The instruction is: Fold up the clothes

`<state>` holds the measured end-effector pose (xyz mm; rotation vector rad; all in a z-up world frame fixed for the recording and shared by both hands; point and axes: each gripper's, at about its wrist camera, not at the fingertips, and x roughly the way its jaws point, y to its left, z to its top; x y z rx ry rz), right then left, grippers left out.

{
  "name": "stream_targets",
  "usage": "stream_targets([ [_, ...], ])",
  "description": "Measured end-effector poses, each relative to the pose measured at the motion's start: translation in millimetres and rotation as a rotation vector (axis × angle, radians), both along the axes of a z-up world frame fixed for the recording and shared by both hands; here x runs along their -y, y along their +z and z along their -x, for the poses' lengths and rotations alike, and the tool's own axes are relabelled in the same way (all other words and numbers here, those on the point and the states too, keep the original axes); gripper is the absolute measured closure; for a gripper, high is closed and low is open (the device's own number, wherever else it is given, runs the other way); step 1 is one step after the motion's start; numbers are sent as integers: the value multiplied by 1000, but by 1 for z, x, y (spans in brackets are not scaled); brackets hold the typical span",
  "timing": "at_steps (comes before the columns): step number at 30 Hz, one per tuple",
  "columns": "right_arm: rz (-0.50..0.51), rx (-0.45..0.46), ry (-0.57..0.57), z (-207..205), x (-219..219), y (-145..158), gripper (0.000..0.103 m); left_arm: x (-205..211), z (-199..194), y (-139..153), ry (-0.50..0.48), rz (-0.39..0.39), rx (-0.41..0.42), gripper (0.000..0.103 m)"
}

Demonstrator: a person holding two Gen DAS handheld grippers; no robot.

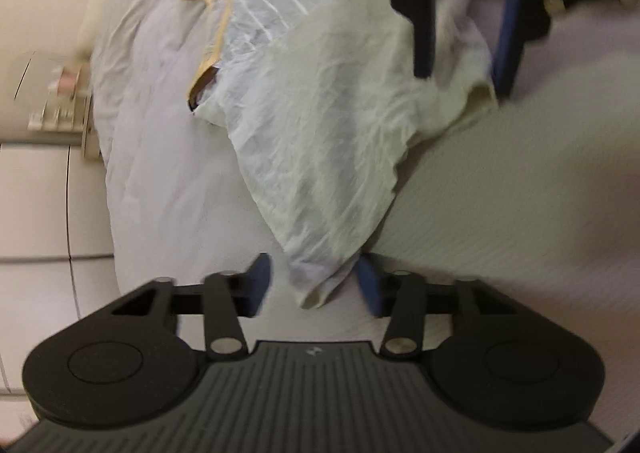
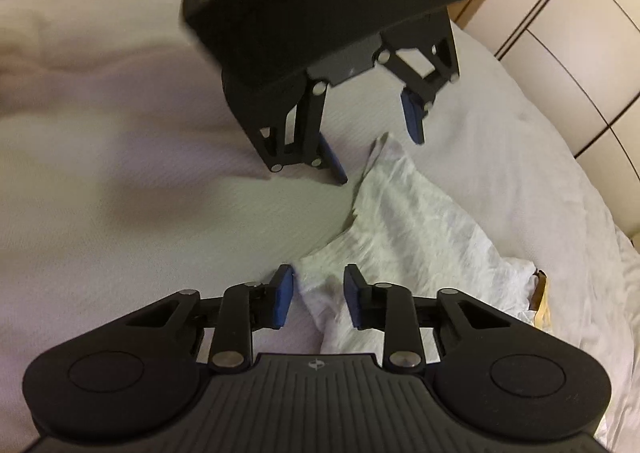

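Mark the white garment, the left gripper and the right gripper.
white garment (image 1: pixel 320 141): left wrist view, middle of the crinkled cloth.
left gripper (image 1: pixel 314 285): left wrist view, midway between its blue fingertips, over the garment's corner.
right gripper (image 2: pixel 319 295): right wrist view, midway between its blue fingertips.

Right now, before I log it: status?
Left gripper open, straddling white garment corner. Right gripper open around another corner. Tan strap lies on garment.
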<state>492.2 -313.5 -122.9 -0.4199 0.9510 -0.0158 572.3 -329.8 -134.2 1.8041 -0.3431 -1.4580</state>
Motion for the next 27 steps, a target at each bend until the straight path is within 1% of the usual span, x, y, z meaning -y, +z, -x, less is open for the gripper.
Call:
stream_targets([
  [1,-5,1,-6,-2,1,0,77,1,-2,-2,-20,-2,18,70],
  [2,-10,1,-12,-3,3,0,78,2,-3,-1,-24,-6,20,77],
  [3,-19,2,-17,-6,4,1,81,4,-5,0,-28,-9,22,79],
  [4,-29,2,-21,-10,6,2,88,4,-5,1,-26,-4,19,86],
  [5,-42,8,-27,-10,8,4,103,4,-6,5,-20,4,10,90],
  [7,-80,31,-48,-7,12,10,103,8,-6,13,-14,17,-11,94],
  [9,-135,56,-81,-4,19,16,103,12,-3,22,-14,28,-26,94],
  [11,-198,86,-125,0,28,23,103,18,1,32,-27,22,-38,94],
  [13,-292,128,-199,6,41,33,103,25,7,44,-31,20,-55,94],
  [16,-483,195,-348,26,63,47,103,36,16,61,-37,16,-82,93],
  [17,-540,216,-398,36,69,50,102,43,20,67,-23,25,-108,92],
  [19,-652,248,-510,52,85,51,102,59,26,75,32,44,-171,89],
  [20,-690,257,-561,59,91,49,100,69,29,79,65,59,-206,87],
  [21,-718,259,-603,64,96,46,100,80,31,83,120,80,-256,85],
  [23,-760,251,-675,73,104,37,100,95,30,94,218,136,-349,71],
  [26,-796,234,-769,84,115,25,100,104,21,115,378,211,-510,69],
  [27,-799,229,-791,87,117,22,99,102,17,119,425,223,-542,69],
])
